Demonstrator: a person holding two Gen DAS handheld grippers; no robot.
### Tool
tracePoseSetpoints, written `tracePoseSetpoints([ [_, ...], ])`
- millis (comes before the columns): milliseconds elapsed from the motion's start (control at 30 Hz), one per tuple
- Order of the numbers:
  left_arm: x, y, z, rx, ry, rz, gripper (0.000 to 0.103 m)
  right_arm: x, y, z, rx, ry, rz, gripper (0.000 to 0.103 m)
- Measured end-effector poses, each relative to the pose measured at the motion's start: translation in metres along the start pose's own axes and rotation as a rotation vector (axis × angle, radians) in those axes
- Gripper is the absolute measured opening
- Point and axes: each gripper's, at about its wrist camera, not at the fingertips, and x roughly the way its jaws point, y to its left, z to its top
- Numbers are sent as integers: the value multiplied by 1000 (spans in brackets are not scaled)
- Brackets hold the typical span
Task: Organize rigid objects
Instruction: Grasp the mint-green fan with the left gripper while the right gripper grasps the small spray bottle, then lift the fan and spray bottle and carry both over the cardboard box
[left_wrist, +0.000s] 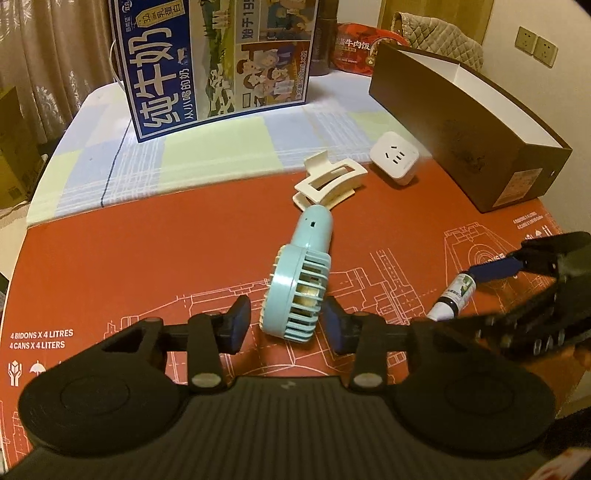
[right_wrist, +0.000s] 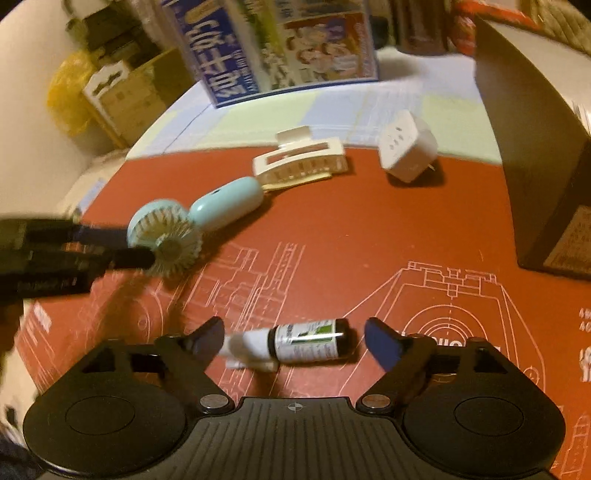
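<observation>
Left wrist view: left gripper (left_wrist: 286, 319), jaws spread to either side of the head of the blue hand fan (left_wrist: 299, 273), grasping nothing.
Right wrist view: right gripper (right_wrist: 293, 341), jaws wide apart around the small dropper bottle (right_wrist: 310, 339), not clamped on it.
Fan: lying on the red sheet (left_wrist: 147, 266) covering the desk.
Cream hair claw (left_wrist: 327, 179): touching the fan's handle end.
White plug adapter (left_wrist: 395, 157): beyond the fan, beside the claw.
Brown box (left_wrist: 469, 122): well beyond the fan, open-topped.
Milk carton (left_wrist: 218, 59): far behind the fan.
</observation>
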Motion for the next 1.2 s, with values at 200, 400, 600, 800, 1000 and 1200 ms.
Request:
tracePoseSetpoints([
  [200,2,-3,0,17,5,10,43,12,25,-5,-78,14,-39,85],
  [400,5,-4,3,33,9,14,44,21,36,-3,-99,12,-77,87],
  [600,8,-6,7,44,8,9,44,25,37,-5,-95,0,-120,86],
  [800,14,-8,11,38,29,-13,37,20,22,-5,-51,-14,-150,86],
  [1000,16,-17,11,-2,72,-45,31,10,2,-6,-7,-14,-183,86],
  [1200,28,-24,20,20,103,-16,36,5,-9,-6,13,-9,-195,86],
])
